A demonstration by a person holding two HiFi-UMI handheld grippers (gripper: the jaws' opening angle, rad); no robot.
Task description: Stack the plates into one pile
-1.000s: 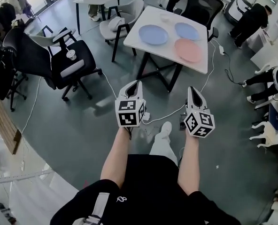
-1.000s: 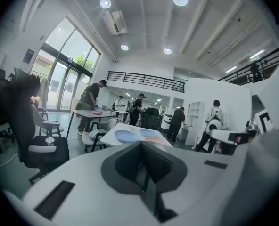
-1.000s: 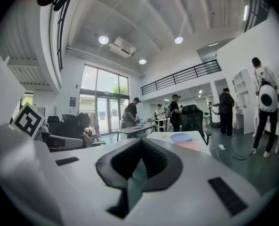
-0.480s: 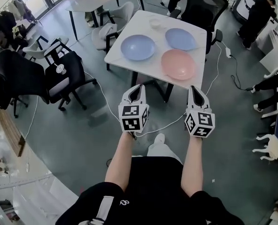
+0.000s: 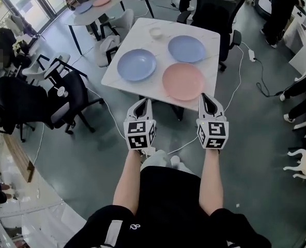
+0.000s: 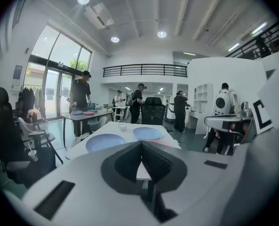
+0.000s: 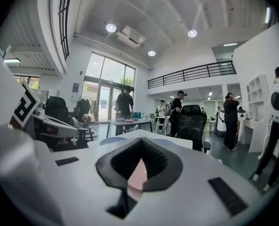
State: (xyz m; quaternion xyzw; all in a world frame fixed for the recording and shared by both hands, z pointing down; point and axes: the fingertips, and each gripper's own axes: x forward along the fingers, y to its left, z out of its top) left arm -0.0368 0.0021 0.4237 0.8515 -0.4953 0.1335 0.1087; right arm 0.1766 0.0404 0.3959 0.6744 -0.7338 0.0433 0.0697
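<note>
Three plates lie apart on a white table (image 5: 127, 76): a blue plate (image 5: 136, 64) at the left, another blue plate (image 5: 186, 48) at the back right, and a pink plate (image 5: 183, 81) nearest me. My left gripper (image 5: 144, 103) hovers just short of the table's near edge, shut and empty. My right gripper (image 5: 205, 98) hangs beside it, close to the pink plate's near rim, also shut and empty. In the left gripper view both blue plates (image 6: 105, 141) (image 6: 147, 133) show past the closed jaws. The pink plate (image 7: 138, 173) shows under the jaws in the right gripper view.
A small white cup (image 5: 155, 32) stands at the table's far side. A black office chair (image 5: 215, 6) sits behind the table, another (image 5: 65, 94) to the left. Cables (image 5: 235, 87) run across the floor. A second table (image 5: 98, 4) with plates stands farther back, with people around.
I have walked up to the table: it and the plates have come much closer and lower in the head view. Both grippers stay shut and now reach its near edge.
</note>
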